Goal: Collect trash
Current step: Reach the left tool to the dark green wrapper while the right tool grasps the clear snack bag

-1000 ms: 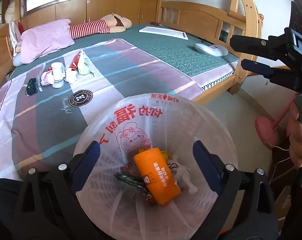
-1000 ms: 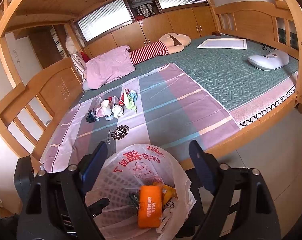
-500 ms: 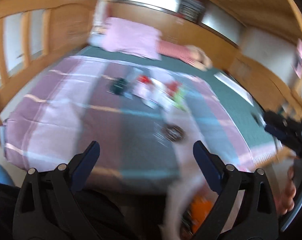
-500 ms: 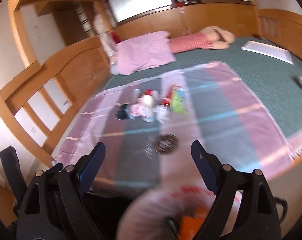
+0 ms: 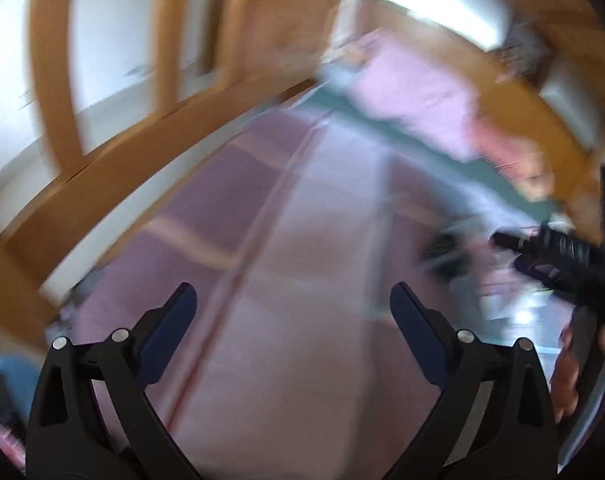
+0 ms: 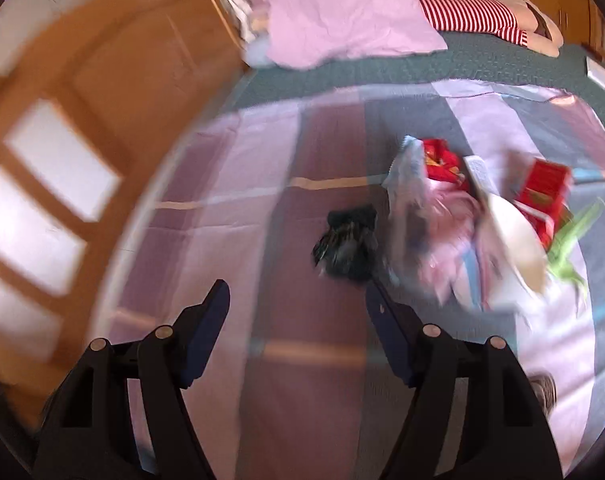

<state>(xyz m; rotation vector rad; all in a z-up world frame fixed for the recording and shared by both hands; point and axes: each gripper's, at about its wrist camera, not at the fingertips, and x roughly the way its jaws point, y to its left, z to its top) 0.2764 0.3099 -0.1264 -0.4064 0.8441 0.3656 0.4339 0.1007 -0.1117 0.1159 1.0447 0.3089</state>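
Both grippers are approaching with jaws wide and empty: right gripper [image 6: 298, 300] is nearing the dark wrapper [image 6: 346, 242] mid-bedspread [image 6: 302, 380]; left gripper [image 5: 292, 304] is idling. Next move: straddle the wrapper, then close.

Crumpled dark wrapper [image 6: 348, 246] just beside a blurred heap of wrappers [image 6: 478, 228] — red, pink, green — on the striped sheet

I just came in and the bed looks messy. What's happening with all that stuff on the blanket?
Someone is tidying up trash with a hand-held gripper in each hand. The right hand-held gripper is open and empty above the striped blanket, facing a dark crumpled wrapper. Just right of that lies a pile of litter: red packets, a white cup, pink and green wrappers. The left hand-held gripper is open and empty too; its view is badly blurred. Nothing is picked up at this moment.
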